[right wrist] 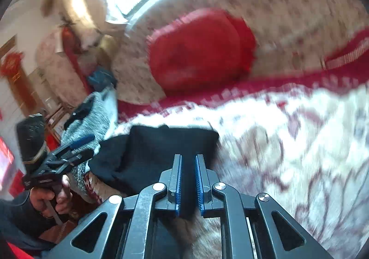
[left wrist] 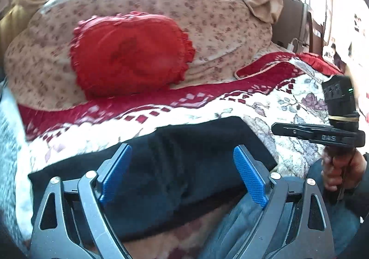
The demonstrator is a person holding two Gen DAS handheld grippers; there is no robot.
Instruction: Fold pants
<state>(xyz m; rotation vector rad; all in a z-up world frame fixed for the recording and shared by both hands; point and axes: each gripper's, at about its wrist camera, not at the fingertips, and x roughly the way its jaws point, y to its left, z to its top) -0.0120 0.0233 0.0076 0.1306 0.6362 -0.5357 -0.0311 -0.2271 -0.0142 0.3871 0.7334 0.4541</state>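
My left gripper (left wrist: pixel 182 174): jaws stand wide; the blue pads (left wrist: pixel 250 178) touch nothing, and the black pants (left wrist: pixel 161 162) lie on the bed below and beyond the gap.
My right gripper (right wrist: pixel 188 184): jaws are narrow, only a slim gap between the blue pads; dark cloth shows in that gap, but I cannot tell whether it is pinched.
Pants: folded into a dark block on the flowered bedspread (left wrist: pixel 265 106), near its front edge; in the right wrist view the block (right wrist: pixel 166 150) lies just ahead of my fingertips.
Hands: my right hand (left wrist: pixel 339 173) grips its handle at the right edge of the left view; my left hand (right wrist: pixel 49 199) grips the other at the left edge of the right view.
Writing: pale letters on the right gripper's body (left wrist: pixel 328 138), too blurred to read for sure.
Beyond: a red frilled cushion (left wrist: pixel 131 56) leans on a floral quilt roll (left wrist: pixel 207 16).
Hard to make out: a grey fuzzy cloth (right wrist: pixel 92 118) left of the pants; the right view is smeared throughout.
Cut off: the pants' near edge, hidden behind my own linkage.
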